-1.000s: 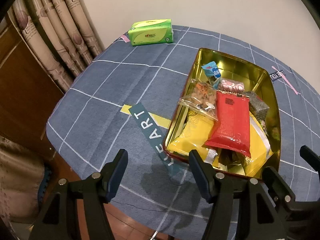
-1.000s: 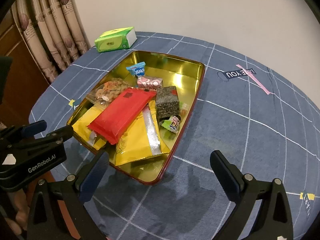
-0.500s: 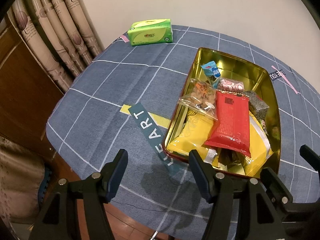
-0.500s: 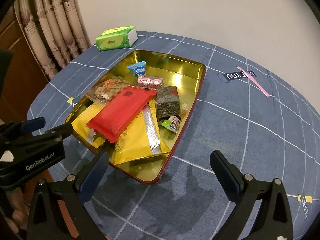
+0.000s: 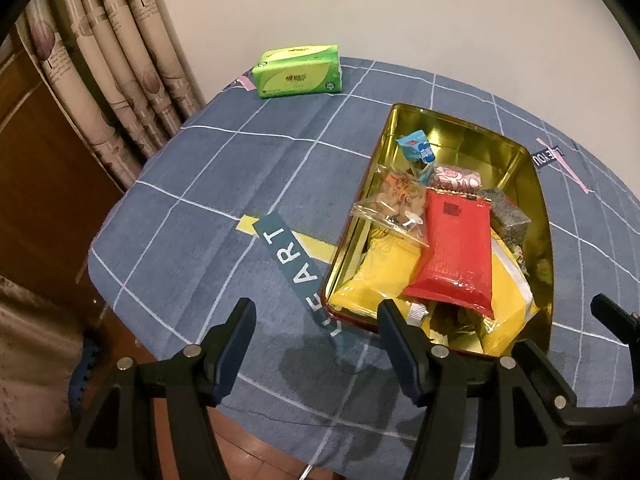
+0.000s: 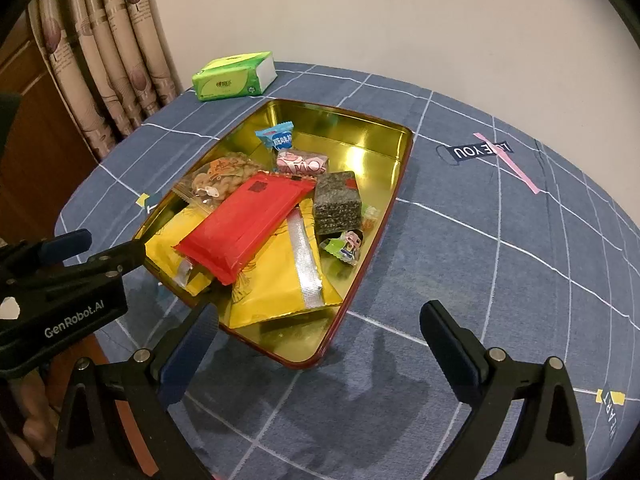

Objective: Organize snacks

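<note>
Gold tin tray [image 5: 532,184] on blue checked table [image 5: 208,208], toward its near edge. Inside: red packet [image 5: 456,256] over yellow packets [image 5: 384,276], clear nut bag [image 5: 396,200], blue candy [image 5: 418,151]. Green tissue pack [image 5: 298,71] at far edge. Left tool [image 5: 314,332] spread wide, holding nothing, above near edge.

Right view: same tray [image 6: 384,136], dark sesame block [image 6: 336,202] beside red packet [image 6: 248,226]. Right tool [image 6: 320,336] wide open, holding nothing, over tray's near corner.
</note>
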{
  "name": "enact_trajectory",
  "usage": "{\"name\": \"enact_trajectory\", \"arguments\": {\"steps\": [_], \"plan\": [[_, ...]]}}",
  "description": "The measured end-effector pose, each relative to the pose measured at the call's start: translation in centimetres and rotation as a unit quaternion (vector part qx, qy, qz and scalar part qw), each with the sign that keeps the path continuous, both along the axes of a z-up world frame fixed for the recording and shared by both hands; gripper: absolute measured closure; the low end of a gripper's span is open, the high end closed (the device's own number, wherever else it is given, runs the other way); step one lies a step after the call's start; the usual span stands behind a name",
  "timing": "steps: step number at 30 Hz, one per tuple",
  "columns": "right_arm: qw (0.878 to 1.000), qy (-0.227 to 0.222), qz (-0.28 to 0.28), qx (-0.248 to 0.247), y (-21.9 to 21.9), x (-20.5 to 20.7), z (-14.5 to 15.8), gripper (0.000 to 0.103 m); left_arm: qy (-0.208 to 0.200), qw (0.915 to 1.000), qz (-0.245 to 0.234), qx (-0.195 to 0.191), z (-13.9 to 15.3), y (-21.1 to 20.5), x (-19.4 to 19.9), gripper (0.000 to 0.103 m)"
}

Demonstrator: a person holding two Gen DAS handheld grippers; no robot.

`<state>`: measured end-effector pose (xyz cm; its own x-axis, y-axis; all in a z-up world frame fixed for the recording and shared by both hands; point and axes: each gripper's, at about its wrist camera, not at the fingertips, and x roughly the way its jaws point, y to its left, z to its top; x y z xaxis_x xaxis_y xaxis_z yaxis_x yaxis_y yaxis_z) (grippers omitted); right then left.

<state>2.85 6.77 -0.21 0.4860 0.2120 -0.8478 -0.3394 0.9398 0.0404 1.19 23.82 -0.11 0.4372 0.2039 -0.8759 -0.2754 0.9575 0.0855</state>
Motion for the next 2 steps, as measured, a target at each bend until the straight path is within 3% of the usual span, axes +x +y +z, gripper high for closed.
{"name": "enact_trajectory", "arguments": {"steps": [2], "plan": [[1.000,0.000,0.000,-0.001,0.00,0.00,-0.02,0.003,0.002,1.0000,0.001,-0.002,-0.05,0.04,0.09,0.038]]}}
